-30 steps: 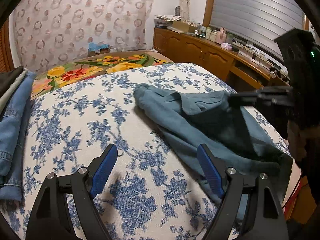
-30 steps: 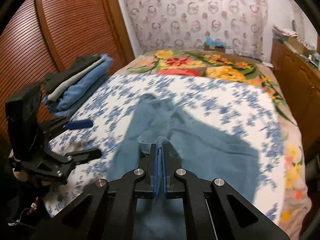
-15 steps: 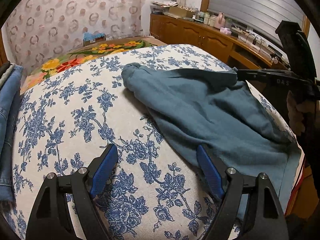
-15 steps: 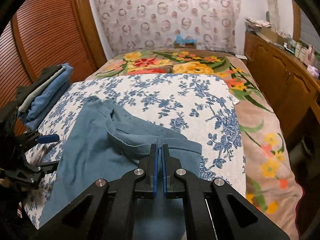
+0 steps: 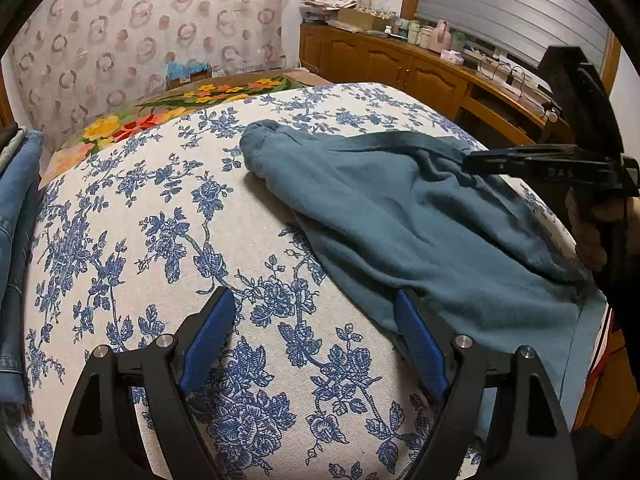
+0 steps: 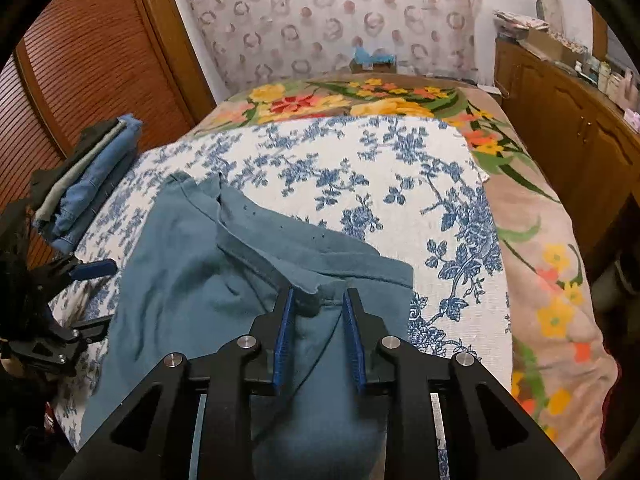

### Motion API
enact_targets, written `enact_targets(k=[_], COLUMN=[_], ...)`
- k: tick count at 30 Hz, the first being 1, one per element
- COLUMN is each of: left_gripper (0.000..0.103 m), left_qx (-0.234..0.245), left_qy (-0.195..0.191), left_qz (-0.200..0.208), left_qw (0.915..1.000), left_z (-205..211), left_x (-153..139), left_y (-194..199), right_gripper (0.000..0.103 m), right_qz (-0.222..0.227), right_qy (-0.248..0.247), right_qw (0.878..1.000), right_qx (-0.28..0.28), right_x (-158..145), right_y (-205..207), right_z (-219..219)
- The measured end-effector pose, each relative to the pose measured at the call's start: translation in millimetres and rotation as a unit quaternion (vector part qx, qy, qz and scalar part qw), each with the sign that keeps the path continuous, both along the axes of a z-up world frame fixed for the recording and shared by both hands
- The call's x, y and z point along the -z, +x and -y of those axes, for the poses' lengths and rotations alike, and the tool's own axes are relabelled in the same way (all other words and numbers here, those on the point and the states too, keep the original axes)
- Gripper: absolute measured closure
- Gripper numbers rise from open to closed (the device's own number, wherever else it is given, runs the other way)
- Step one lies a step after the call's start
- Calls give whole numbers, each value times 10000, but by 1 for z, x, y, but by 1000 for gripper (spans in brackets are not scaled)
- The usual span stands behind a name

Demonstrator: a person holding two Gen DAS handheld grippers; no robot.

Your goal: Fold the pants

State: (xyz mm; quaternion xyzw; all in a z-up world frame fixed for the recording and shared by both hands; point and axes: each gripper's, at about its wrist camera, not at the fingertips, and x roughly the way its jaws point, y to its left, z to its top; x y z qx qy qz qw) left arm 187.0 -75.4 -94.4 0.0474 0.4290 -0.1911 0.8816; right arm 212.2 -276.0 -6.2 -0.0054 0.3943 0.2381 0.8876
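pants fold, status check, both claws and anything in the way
Left claw open, empty, over the bedspread. Right claw open around the teal pants waistband. Pants spread flat, unfolded. Folded clothes stack off to the side, apart.

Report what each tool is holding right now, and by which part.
Nothing is held. The right tool is open, its fingers straddling a fold at the edge of the teal pants. The left tool is open over the bedspread.

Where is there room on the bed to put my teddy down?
The flowered cover is bare between the teal pants and the stack of folded clothes, and also beyond the pants toward the orange flower blanket. It is crowded near the right gripper, where the pants lie.
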Motion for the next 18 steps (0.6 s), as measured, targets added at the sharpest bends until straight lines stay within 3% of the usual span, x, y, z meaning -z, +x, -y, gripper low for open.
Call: enact_targets(k=[8,9,10,11,18], left_gripper=[18,18,18,18,18], left_qx=[3,5,7,6,-69], left_qy=[6,22,31,33,17], left_qz=[-13,-9,-5,-4,39], left_qw=[10000,10000,10000,10000,10000], left_z=[1,1,1,1,-1], left_x=[0,1,1,1,-1], left_y=[0,0,0,0,0], right_gripper=[77,79,93,96,100], right_qz=[90,130,163,165,753], right_qy=[-248,-294,-334,-324,-276], right_qw=[9995,9993,9991,9988,9966], right_qx=[-147,-176,-226,-331,-194], right_x=[3,3,4,4,-16], right_y=[4,3,2,1,-10], right_z=[-7,-8,-11,-13,-2])
